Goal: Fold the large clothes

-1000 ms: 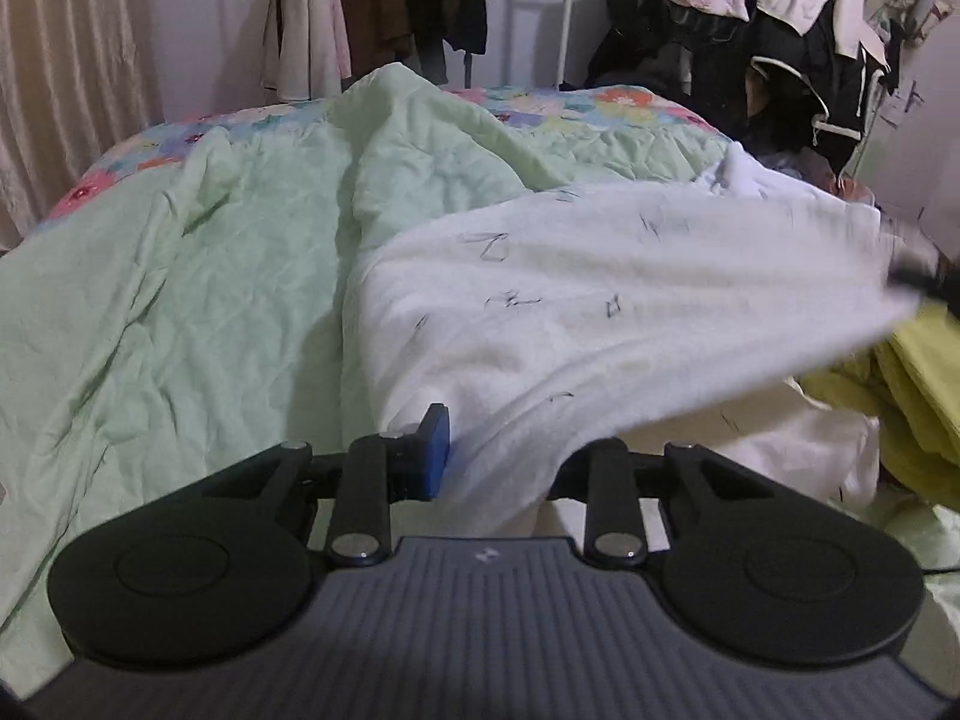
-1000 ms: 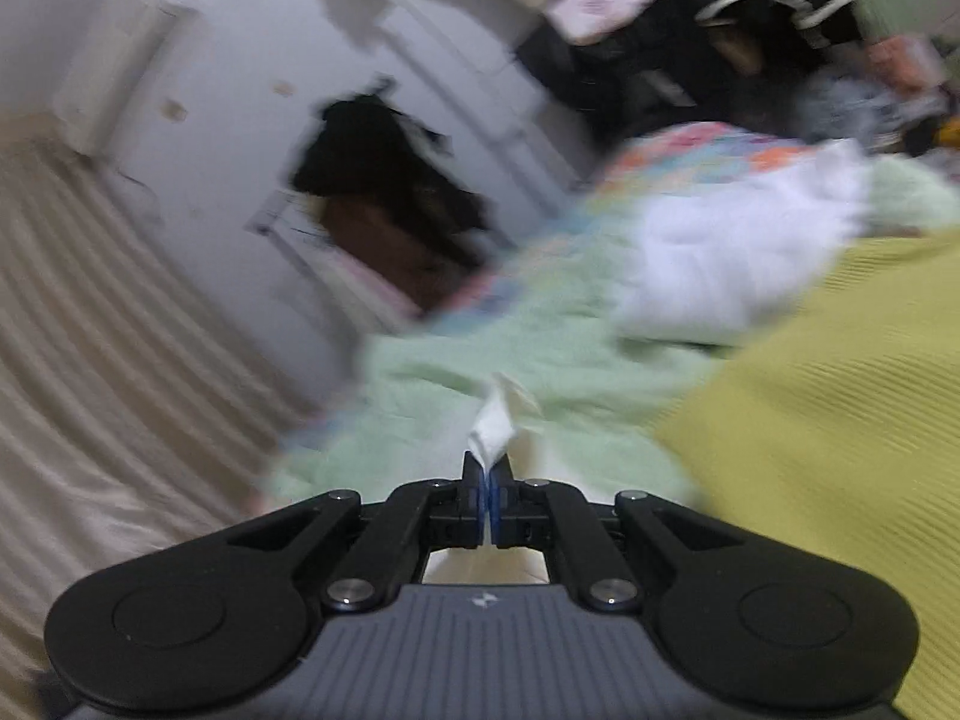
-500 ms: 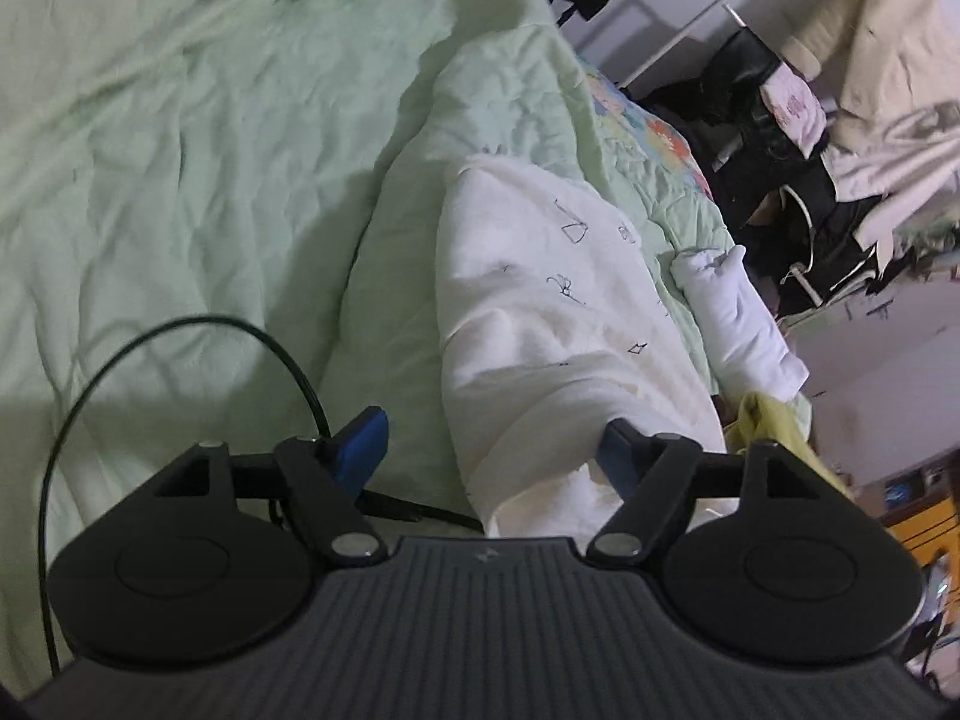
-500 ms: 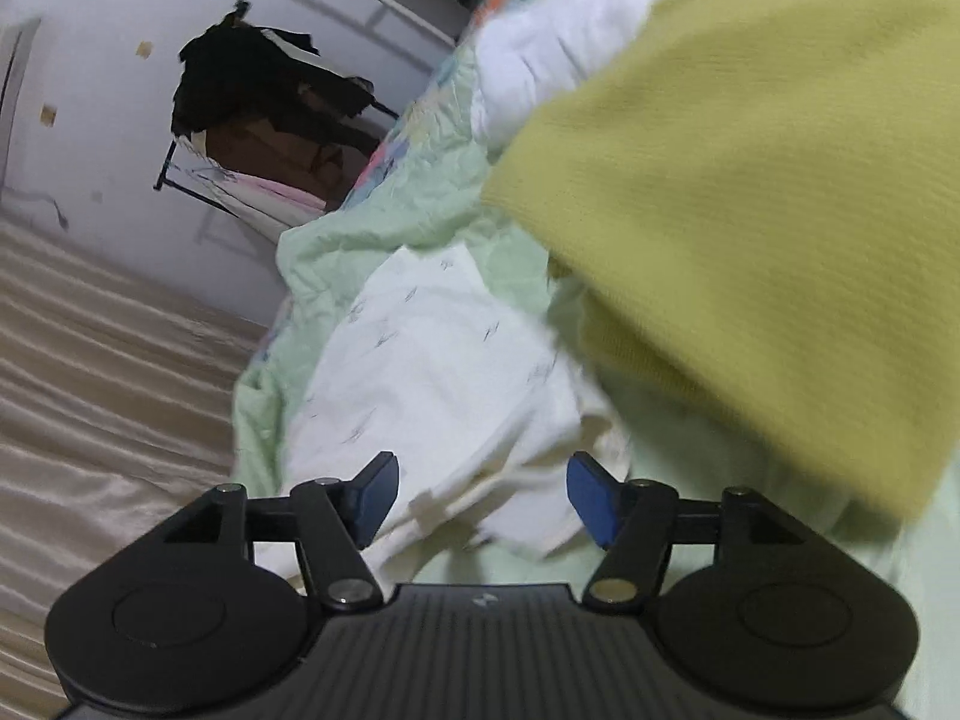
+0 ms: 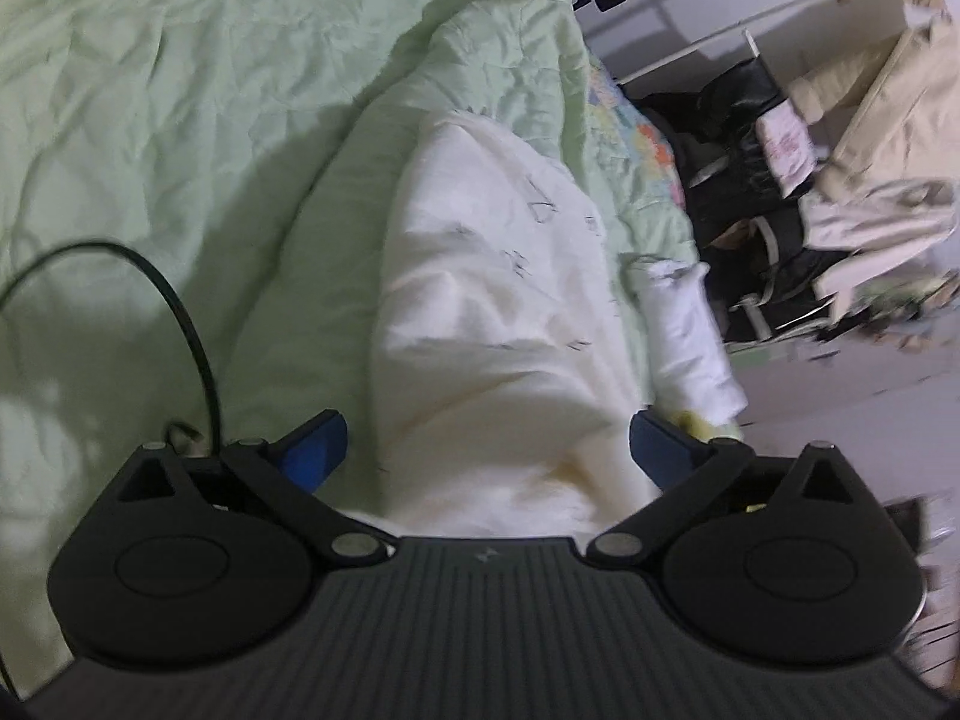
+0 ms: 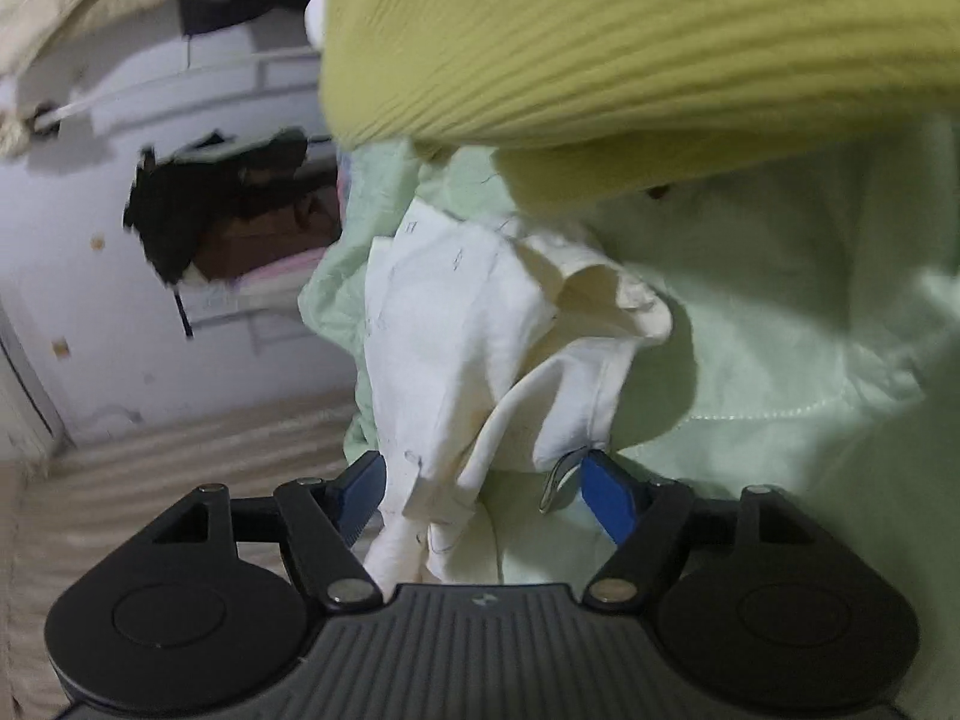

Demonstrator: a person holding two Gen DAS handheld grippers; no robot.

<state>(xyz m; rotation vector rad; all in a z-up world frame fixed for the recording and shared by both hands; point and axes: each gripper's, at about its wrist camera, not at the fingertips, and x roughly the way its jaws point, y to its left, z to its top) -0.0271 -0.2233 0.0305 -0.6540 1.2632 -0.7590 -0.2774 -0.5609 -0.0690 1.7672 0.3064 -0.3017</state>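
A white garment with small dark marks (image 5: 492, 300) lies folded lengthwise on the pale green bedspread (image 5: 180, 90). My left gripper (image 5: 486, 450) is open, its blue pads standing either side of the garment's near end without pinching it. In the right wrist view the same white garment (image 6: 468, 348) lies bunched on the green cover (image 6: 780, 330). My right gripper (image 6: 486, 489) is open, with the garment's loose end lying between the pads.
A yellow-green ribbed garment (image 6: 600, 36) hangs close above the right gripper. A rolled white cloth (image 5: 690, 330) lies right of the garment. A black cable (image 5: 180, 312) loops over the bed at left. Clothes racks (image 5: 780, 150) stand past the bed edge.
Both grippers have opened and let go of the white garment, which now lies on the bed. Both views have tilted down and closed in on the garment.
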